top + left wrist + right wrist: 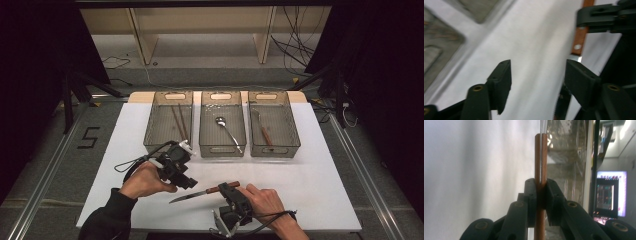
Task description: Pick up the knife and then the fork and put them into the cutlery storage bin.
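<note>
Knife [202, 192] lies low over the worktop [320, 185] near its front edge, blade pointing toward the left side, brown handle toward the right. Right hand-held gripper [231, 187] is clamped on the handle; in the right gripper view its jaws press flat against both wooden sides of the handle [540, 170], so the grip is firm and the blade stays clear of the hands.

Left hand-held gripper [186, 181] sits just beside the blade end, jaws parted with nothing between them. In the left gripper view the handle [580, 37] and the blade run past its right jaw, apart from the pads. Looks like a handover: left has let go, right now carries.

Three clear bins stand along the back edge: chopsticks [180, 121] in the left bin, spoon [226, 129] in the middle, fork [262, 127] in the right bin [295, 135]. Sorting by type, so the knife probably joins the fork.
</note>
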`<state>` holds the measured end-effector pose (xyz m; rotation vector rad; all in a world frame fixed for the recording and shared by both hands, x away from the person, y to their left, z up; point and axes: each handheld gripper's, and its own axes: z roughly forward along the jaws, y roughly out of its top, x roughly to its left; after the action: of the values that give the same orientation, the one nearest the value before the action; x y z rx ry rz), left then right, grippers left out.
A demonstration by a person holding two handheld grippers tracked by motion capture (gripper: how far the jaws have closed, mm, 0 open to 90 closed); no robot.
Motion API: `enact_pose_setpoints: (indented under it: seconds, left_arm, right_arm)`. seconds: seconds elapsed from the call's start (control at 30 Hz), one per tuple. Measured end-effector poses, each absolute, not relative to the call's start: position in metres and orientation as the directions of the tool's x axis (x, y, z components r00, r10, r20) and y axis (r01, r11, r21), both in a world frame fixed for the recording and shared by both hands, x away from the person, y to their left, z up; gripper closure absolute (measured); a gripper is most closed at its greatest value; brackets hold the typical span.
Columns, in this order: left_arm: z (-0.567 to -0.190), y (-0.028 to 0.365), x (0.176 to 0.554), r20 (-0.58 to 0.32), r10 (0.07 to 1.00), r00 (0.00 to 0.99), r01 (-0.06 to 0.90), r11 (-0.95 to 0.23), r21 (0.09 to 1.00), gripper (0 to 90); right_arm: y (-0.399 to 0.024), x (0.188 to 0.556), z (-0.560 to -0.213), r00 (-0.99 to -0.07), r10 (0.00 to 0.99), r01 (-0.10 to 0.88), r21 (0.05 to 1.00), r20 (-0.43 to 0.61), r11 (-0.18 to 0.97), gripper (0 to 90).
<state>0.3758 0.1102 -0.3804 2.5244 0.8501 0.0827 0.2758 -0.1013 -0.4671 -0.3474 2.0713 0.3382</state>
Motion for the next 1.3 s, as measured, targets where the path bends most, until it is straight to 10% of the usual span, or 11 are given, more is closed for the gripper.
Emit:
enact_pose_setpoints:
  seconds: [0.3,0.63,1.0,1.3]
  left_arm:
    - [-0.372,0.136,0.378,-0.073,0.671,0.738,0.575,-0.569,0.587,26.4]
    - [-0.381,0.160,0.365,-0.065,0.722,0.689,0.530,-0.441,0.724,21.3]
    - [-0.410,0.168,0.346,-0.081,0.739,0.669,0.483,-0.349,0.803,17.8]
    - [-0.421,0.177,0.333,-0.094,0.730,0.677,0.423,-0.281,0.861,16.9]
  right_arm:
    - [-0.139,0.291,-0.454,-0.528,0.000,-0.262,0.163,-0.849,0.951,81.4]
    - [-0.188,0.325,-0.418,-0.590,0.344,0.014,0.416,-0.731,0.909,81.4]
    - [-0.239,0.385,-0.372,-0.588,0.756,0.363,0.742,-0.287,0.564,81.4]
    - [-0.269,0.435,-0.365,-0.483,0.876,0.585,0.750,0.015,0.309,81.3]
